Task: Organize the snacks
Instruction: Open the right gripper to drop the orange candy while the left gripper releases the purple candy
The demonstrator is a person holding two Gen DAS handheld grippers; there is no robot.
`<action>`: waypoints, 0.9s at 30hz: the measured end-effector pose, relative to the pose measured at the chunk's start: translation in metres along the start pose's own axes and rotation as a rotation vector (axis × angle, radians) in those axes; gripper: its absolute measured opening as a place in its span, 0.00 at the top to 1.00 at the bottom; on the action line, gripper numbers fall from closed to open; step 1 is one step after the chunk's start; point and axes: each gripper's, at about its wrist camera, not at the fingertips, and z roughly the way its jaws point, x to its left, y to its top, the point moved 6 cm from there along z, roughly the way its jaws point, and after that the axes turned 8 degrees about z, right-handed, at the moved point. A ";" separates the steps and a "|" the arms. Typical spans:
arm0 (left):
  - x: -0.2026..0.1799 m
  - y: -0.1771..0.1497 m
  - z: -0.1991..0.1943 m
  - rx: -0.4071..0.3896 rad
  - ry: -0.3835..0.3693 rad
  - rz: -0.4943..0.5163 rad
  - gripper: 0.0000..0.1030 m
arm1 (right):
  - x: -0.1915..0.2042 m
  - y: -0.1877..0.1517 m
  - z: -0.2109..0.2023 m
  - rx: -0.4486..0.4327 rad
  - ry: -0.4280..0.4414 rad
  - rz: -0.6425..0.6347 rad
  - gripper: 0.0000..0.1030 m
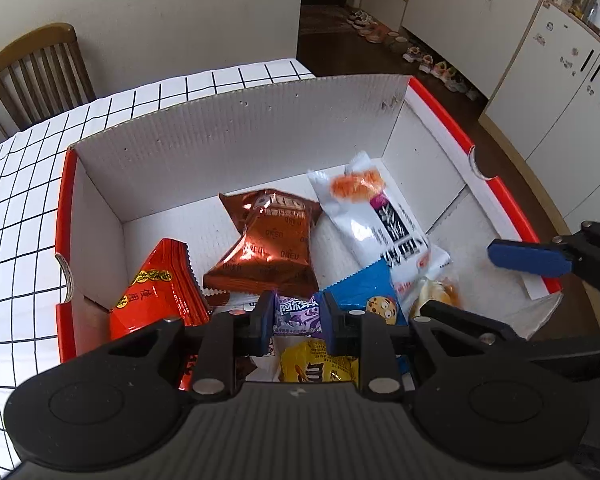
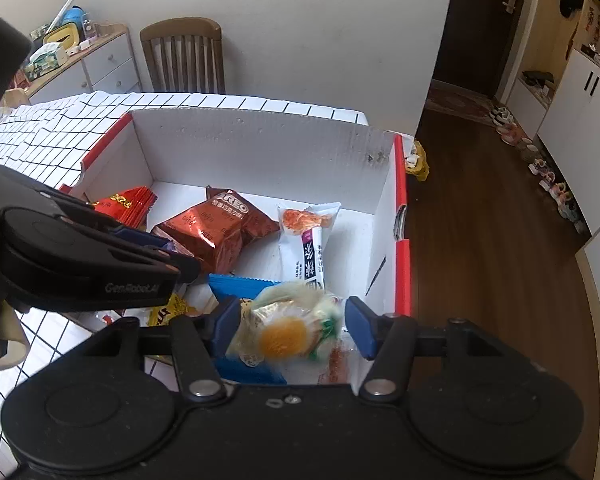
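A: What surrounds the work area?
B: A wooden chair [image 2: 184, 56] against a white wall, and a white drawer unit [image 2: 100, 68] cluttered on top.
A: And right?
B: Shoes [image 2: 540, 164] lining a dark wood floor [image 2: 480, 220] beside white cabinets [image 1: 540, 80].

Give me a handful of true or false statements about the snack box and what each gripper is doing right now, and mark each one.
1. The left gripper is shut on a purple candy. True.
2. The Oreo bag lies on the tablecloth outside the box. False: it lies inside the box.
3. A clear packet with a yellow centre sits between the right gripper's fingers. True.
4. The box is empty. False: it holds several snacks, among them a red packet and a white packet.
5. The box's outer sides are green. False: they are red.
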 end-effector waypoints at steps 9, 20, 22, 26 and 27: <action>0.004 -0.004 -0.009 -0.013 -0.007 -0.028 0.63 | -0.004 -0.001 -0.011 -0.023 0.022 0.026 0.39; 0.012 -0.009 -0.051 -0.103 -0.015 -0.051 0.33 | -0.005 0.000 -0.046 -0.086 0.046 0.079 0.29; 0.013 -0.011 -0.060 -0.121 -0.021 -0.052 0.33 | -0.004 -0.001 -0.054 -0.103 0.054 0.094 0.26; 0.014 -0.016 -0.082 -0.169 -0.015 -0.029 0.33 | 0.001 -0.001 -0.069 -0.134 0.062 0.112 0.25; 0.014 -0.017 -0.088 -0.182 -0.013 -0.024 0.33 | 0.003 -0.001 -0.073 -0.141 0.065 0.115 0.23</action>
